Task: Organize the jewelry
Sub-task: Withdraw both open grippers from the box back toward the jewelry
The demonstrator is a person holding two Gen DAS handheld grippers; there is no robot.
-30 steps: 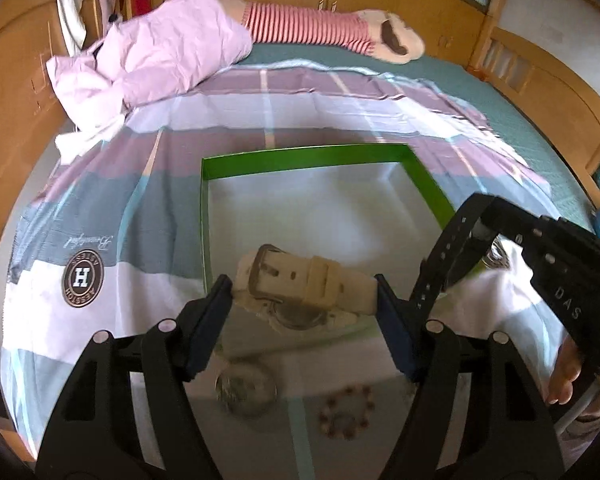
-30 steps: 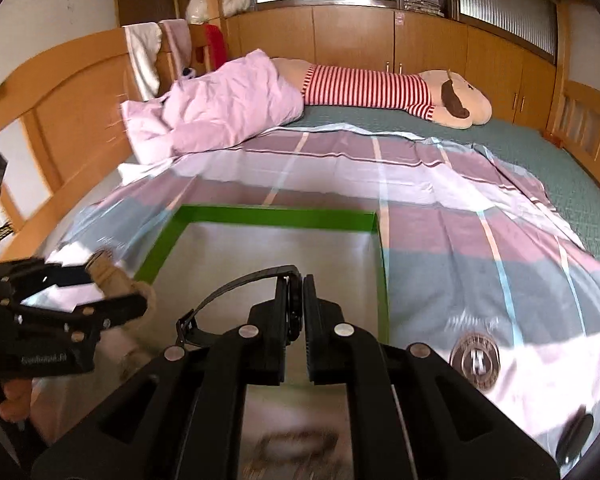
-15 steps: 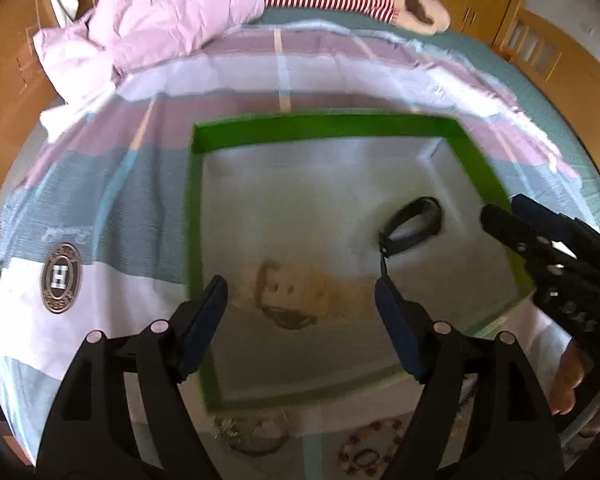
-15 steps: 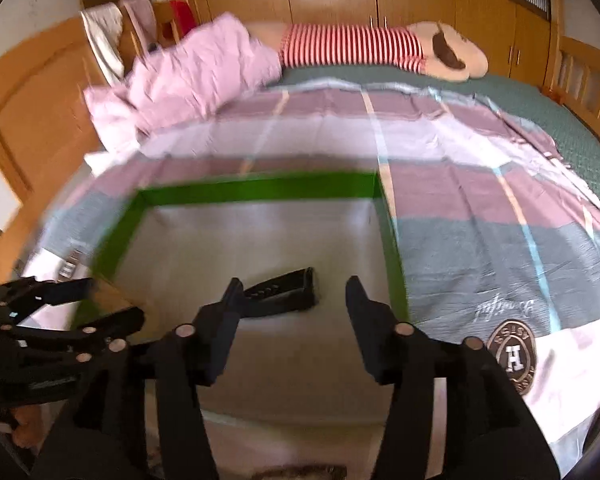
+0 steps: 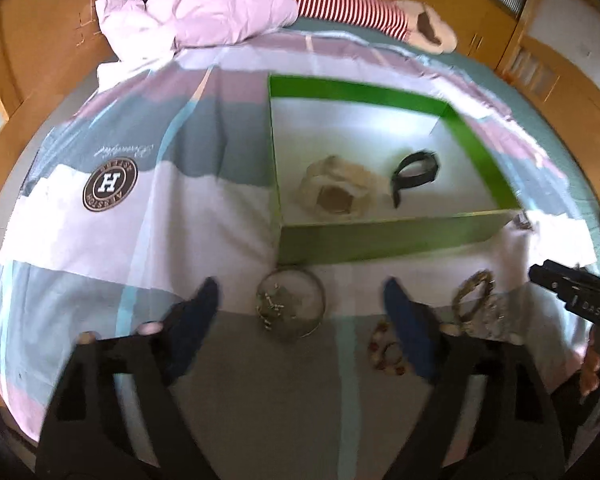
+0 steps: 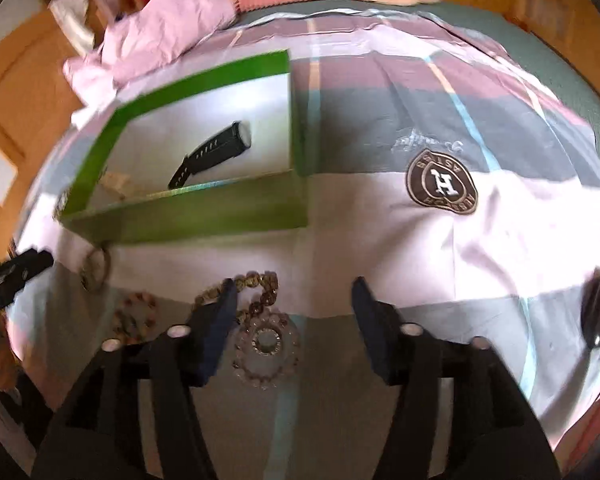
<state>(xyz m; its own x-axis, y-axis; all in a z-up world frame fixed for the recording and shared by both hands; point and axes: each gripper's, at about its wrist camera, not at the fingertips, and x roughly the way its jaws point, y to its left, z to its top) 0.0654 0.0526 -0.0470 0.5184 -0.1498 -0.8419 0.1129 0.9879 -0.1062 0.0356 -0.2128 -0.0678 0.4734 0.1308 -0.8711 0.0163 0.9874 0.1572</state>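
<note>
A green box (image 5: 380, 236) (image 6: 188, 212) lies on the bed. Inside it lie a cream watch (image 5: 334, 192) (image 6: 114, 184) and a black watch (image 5: 414, 170) (image 6: 214, 152). In front of the box lie a thin round bangle (image 5: 290, 306) (image 6: 96, 268), a red-brown bead bracelet (image 5: 386, 354) (image 6: 134, 316), a dark bead bracelet (image 5: 472, 292) (image 6: 256, 284) and a clear bead bracelet (image 6: 266, 350). My left gripper (image 5: 300, 304) is open and empty above the bangle. My right gripper (image 6: 292, 300) is open and empty above the bead bracelets.
A striped sheet with a round H badge (image 5: 110, 184) (image 6: 442, 184) covers the bed. A pink quilt (image 5: 204, 8) and a striped plush toy (image 5: 360, 4) lie at the far end. A black round object (image 6: 598, 312) lies at the right. Wooden bed rails surround it.
Both grippers opened and let their watches drop into the green box. Both then pulled back toward the near edge, over the bracelets on the sheet.
</note>
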